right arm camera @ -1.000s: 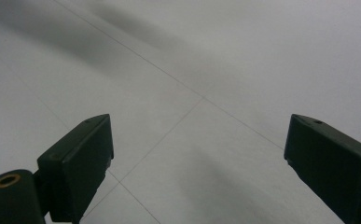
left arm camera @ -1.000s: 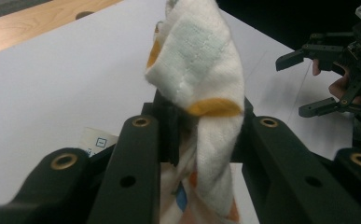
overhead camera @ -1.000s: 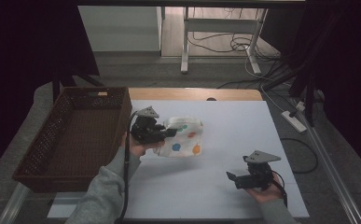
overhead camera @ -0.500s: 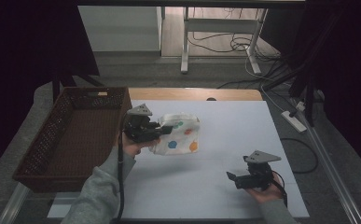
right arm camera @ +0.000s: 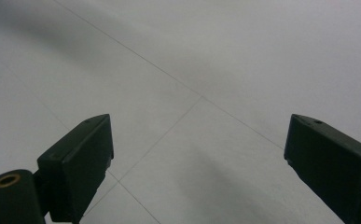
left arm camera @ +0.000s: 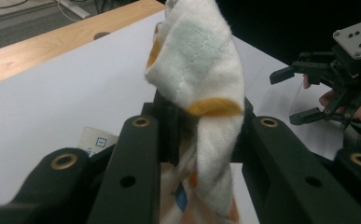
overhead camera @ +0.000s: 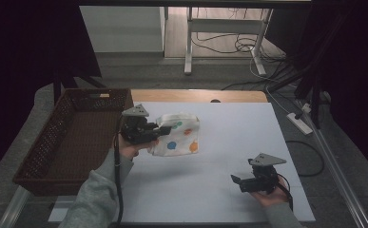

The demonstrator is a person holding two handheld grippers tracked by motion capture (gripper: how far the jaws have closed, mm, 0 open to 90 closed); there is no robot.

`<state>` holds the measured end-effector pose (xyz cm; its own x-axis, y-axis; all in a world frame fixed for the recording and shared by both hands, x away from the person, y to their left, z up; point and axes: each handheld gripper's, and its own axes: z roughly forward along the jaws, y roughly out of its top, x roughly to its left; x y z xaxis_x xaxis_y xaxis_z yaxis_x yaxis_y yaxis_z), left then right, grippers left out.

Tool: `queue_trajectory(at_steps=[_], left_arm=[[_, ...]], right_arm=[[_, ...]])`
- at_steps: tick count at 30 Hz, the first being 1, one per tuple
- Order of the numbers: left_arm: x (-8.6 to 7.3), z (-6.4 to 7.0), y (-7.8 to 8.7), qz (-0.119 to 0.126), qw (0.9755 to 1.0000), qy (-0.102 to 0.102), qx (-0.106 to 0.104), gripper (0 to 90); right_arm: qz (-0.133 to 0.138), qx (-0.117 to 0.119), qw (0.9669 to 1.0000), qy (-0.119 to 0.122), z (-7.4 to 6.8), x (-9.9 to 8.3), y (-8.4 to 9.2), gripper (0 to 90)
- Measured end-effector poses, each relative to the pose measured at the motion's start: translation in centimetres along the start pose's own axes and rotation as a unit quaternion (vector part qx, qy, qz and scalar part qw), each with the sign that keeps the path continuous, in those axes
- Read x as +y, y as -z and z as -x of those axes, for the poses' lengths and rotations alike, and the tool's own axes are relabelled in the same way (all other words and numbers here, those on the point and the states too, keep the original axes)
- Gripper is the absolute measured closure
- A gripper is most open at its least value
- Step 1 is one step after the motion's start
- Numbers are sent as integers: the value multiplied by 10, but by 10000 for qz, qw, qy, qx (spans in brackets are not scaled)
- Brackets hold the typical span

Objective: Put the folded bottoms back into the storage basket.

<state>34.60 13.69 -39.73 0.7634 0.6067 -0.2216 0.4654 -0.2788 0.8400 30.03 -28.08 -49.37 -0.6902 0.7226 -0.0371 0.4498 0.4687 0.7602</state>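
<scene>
Cloth is what I grip: the white terry towel with coloured dots point(left arm camera: 201, 88), soft, light and limp, bunches between my left gripper point(overhead camera: 149, 134)'s clamped jaws, best held by a thick fold, while my right gripper point(overhead camera: 243, 182) gapes wide, holding nothing.

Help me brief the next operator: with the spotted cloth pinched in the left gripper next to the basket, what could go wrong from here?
1. The left gripper holds the spotted cloth by a bunched fold only; it might slip out during a lift.
2. The hanging part could catch on the rim of the wicker basket and drape over it.
3. The right gripper, open and apart on the table, cannot help catch it.
</scene>
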Motion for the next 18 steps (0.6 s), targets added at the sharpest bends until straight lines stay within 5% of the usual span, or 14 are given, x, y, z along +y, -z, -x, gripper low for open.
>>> queue_trajectory(at_steps=[18], left_arm=[[-4, -7, 17, 80, 9998, 87, 127, 722]], right_arm=[[-11, -13, 10000, 2, 0, 0, 0, 81]])
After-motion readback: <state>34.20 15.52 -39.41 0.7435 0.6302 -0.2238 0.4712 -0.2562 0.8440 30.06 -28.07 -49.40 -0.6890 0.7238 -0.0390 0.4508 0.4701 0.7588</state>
